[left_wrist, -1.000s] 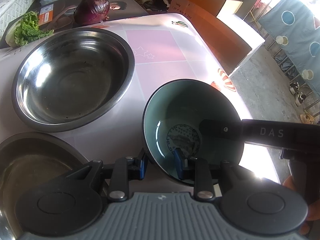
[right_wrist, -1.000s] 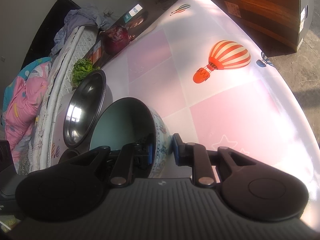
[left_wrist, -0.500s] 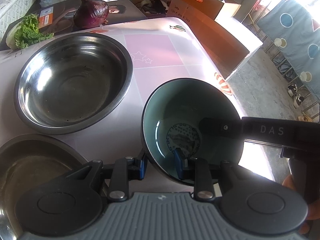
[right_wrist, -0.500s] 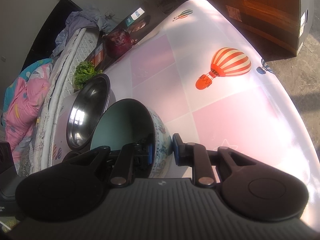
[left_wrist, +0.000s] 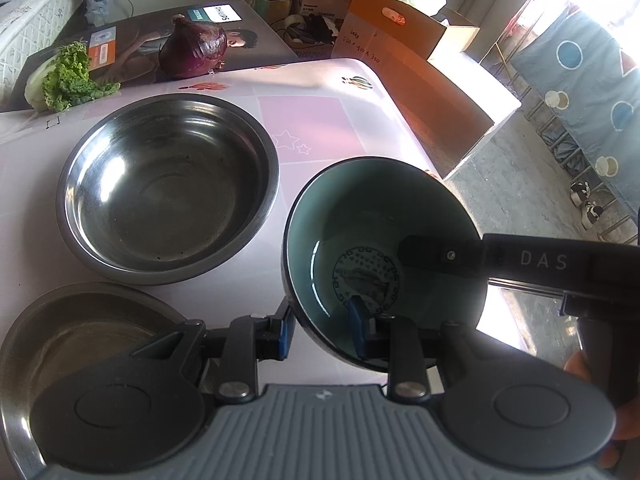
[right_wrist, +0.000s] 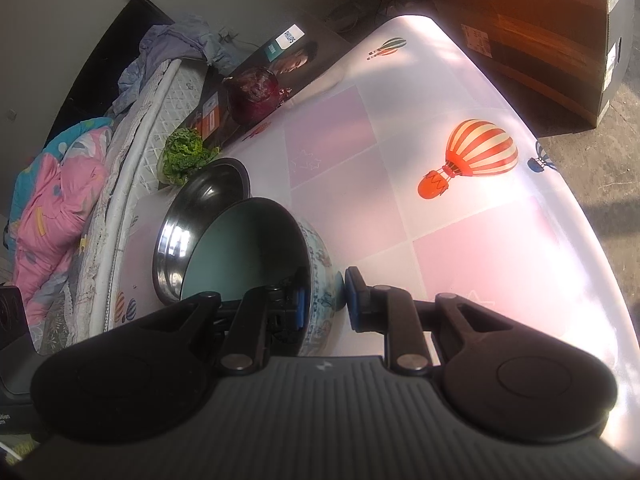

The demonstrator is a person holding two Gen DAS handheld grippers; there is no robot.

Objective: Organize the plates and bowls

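Observation:
A ceramic bowl (left_wrist: 384, 248), teal inside with a patterned outside, is held tilted above the table. My left gripper (left_wrist: 320, 328) is shut on its near rim. My right gripper (right_wrist: 324, 300) is shut on the rim of the same bowl (right_wrist: 248, 248), and its finger reaches into the bowl in the left wrist view. A large steel bowl (left_wrist: 168, 184) sits on the table to the left; it also shows in the right wrist view (right_wrist: 200, 208). A second steel bowl (left_wrist: 72, 336) lies at the near left.
A red onion (left_wrist: 194, 52) and lettuce (left_wrist: 68, 80) lie on a dark box at the table's far edge. Cardboard boxes (left_wrist: 432, 92) stand on the floor to the right. The table edge (right_wrist: 568, 184) curves down on the right.
The ceramic bowl has lifted higher off the table with both grippers on its rim. The steel bowls have not moved.

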